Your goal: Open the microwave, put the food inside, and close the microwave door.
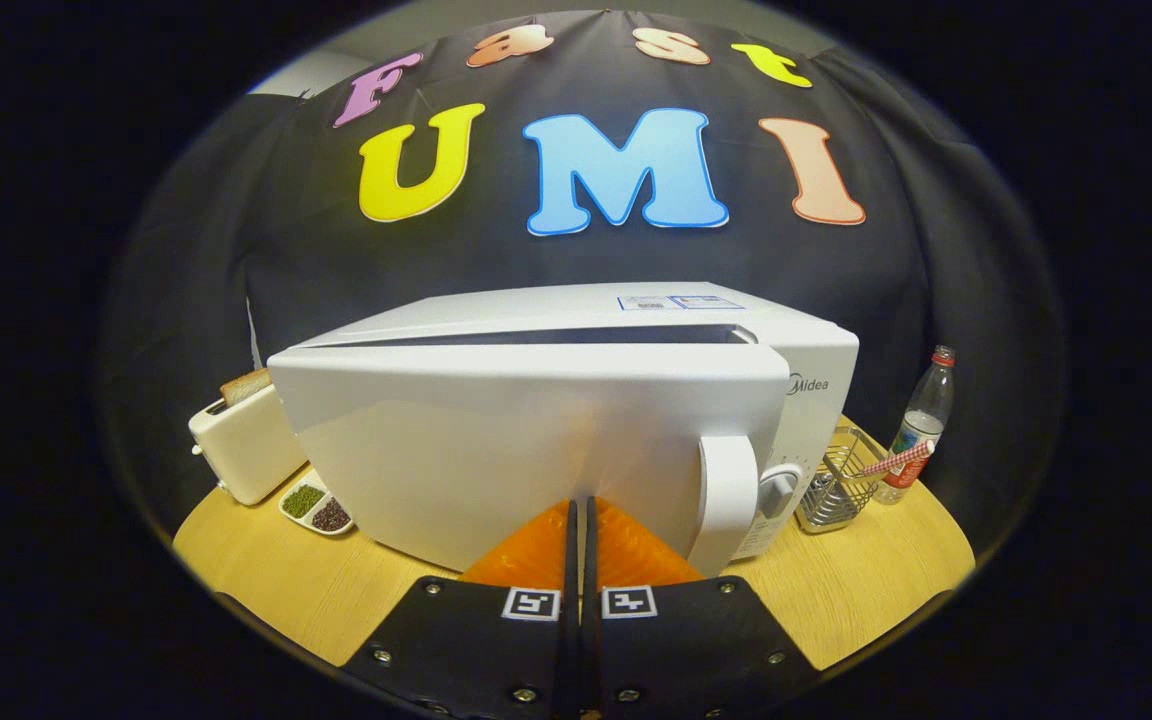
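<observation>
Microwave [576, 400] is sitting centre-table, its door [536, 450] slightly ajar, as the gripper [579, 515] is pressing against it with 2 fingers together, holding nothing. Pushing off-centre risks sliding the oven toward the far toaster [241, 445].

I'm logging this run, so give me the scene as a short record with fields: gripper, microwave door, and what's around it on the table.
gripper: fingers closed together, tips against the door's front
microwave door: ajar, gap along its top edge
door handle: right of the fingers
left of microwave: toaster holding bread; two-part dish
right of microwave: wire basket; bottle
table: wooden
</observation>
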Demonstrator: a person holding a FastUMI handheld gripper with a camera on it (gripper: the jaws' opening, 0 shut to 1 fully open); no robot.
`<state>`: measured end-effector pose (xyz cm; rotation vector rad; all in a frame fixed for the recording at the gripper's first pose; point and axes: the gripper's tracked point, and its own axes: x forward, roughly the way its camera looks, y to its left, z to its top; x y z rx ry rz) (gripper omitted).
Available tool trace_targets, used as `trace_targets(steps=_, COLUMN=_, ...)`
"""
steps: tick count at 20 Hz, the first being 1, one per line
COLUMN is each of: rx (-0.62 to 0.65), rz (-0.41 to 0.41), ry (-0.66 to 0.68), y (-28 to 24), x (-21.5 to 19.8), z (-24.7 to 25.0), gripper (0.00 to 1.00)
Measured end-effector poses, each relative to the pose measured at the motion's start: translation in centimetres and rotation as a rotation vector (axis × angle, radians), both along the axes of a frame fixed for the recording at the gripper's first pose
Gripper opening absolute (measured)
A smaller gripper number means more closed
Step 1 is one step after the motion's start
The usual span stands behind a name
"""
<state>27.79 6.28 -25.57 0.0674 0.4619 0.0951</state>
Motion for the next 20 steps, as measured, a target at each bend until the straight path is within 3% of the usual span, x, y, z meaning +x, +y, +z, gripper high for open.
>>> trace_targets(steps=11, rx=-0.049, rz=-0.037, ry=-0.067, y=-0.6, x=2.7, z=-0.1, gripper=0.01)
trace_targets(steps=20, rx=-0.034, rz=-0.055, ry=-0.114, y=0.3, x=-2.1, z=4.1, gripper=0.02)
